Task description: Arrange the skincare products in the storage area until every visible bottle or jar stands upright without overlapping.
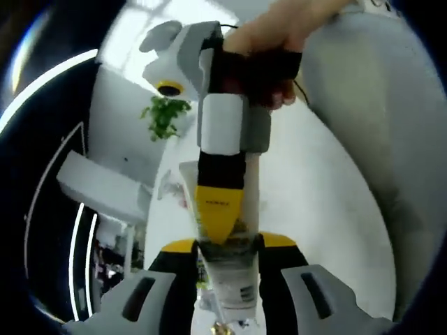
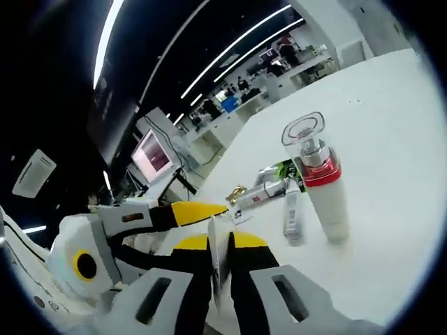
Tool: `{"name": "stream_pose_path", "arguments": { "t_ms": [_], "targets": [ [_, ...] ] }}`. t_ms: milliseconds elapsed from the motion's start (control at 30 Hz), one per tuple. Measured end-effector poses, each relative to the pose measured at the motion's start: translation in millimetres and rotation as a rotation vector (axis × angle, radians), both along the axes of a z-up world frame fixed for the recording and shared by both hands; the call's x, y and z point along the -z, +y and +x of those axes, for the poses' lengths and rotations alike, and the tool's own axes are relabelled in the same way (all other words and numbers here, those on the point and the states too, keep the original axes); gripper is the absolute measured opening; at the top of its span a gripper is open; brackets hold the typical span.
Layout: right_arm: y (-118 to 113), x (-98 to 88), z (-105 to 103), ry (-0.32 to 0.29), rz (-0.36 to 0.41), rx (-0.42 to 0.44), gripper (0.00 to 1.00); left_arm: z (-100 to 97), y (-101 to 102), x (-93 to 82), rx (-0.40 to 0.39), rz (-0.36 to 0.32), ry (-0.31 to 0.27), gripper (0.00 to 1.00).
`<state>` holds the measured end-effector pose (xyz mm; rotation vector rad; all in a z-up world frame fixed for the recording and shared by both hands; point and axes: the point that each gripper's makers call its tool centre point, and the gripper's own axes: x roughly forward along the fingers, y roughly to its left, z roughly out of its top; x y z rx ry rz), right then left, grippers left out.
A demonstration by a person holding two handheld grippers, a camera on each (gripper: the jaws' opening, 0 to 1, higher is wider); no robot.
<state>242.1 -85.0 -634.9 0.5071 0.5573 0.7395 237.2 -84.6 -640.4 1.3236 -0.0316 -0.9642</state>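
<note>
Clamping one white tube (image 1: 230, 279) at both ends, above white table (image 2: 391, 105).
Left gripper (image 1: 227, 255) closed on tube; right gripper (image 2: 220, 262) closed on flat tube edge. Standing upright nearby: red-collared bottle (image 2: 323, 183), clear cap; small tube (image 2: 292, 213) just beside.

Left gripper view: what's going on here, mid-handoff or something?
A person is holding one white tube with both tools above the white table. The left hand-held gripper clamps its lower part. The right hand-held gripper, held in a hand, pinches the flat end. On the table, a red-collared bottle stands upright, with a small tube lying beside it.
</note>
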Motion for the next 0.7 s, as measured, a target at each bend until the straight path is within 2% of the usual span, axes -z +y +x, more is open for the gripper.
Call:
{"name": "stream_pose_path", "arguments": {
  "t_ms": [133,200,233,333,467,500,567,700],
  "targets": [
    [-2.0,-3.6,1.3,0.041,0.093,0.036,0.08,2.6,-1.7,0.2,-0.002,0.07,-0.089,0.3],
    [-3.1,-4.5,1.7,0.083,0.171,0.064,0.08,3.2,0.0,0.1,-0.013,0.063,-0.107,0.3],
    [-3.7,-5.0,1.7,0.108,0.214,0.077,0.08,4.8,1.8,-1.2,-0.01,0.085,-0.133,0.3],
    [-3.3,-6.7,0.0,0.216,0.388,0.107,0.08,9.6,7.2,-4.3,-0.011,0.125,-0.215,0.3],
    [-0.3,-8.2,-1.4,0.303,0.531,0.135,0.08,10.0,12.1,-7.9,-0.008,0.128,-0.258,0.29],
    [1.2,-9.2,-1.8,0.34,0.596,0.147,0.08,11.1,13.9,-11.1,-0.004,0.141,-0.292,0.28],
    [6.0,-7.9,-5.3,0.423,0.697,0.148,0.08,11.9,15.7,-12.1,0.002,0.151,-0.31,0.27],
    [7.8,-3.9,-6.8,0.531,0.832,0.185,0.08,10.6,17.7,-13.7,0.037,0.187,-0.357,0.26]
  ]
}}
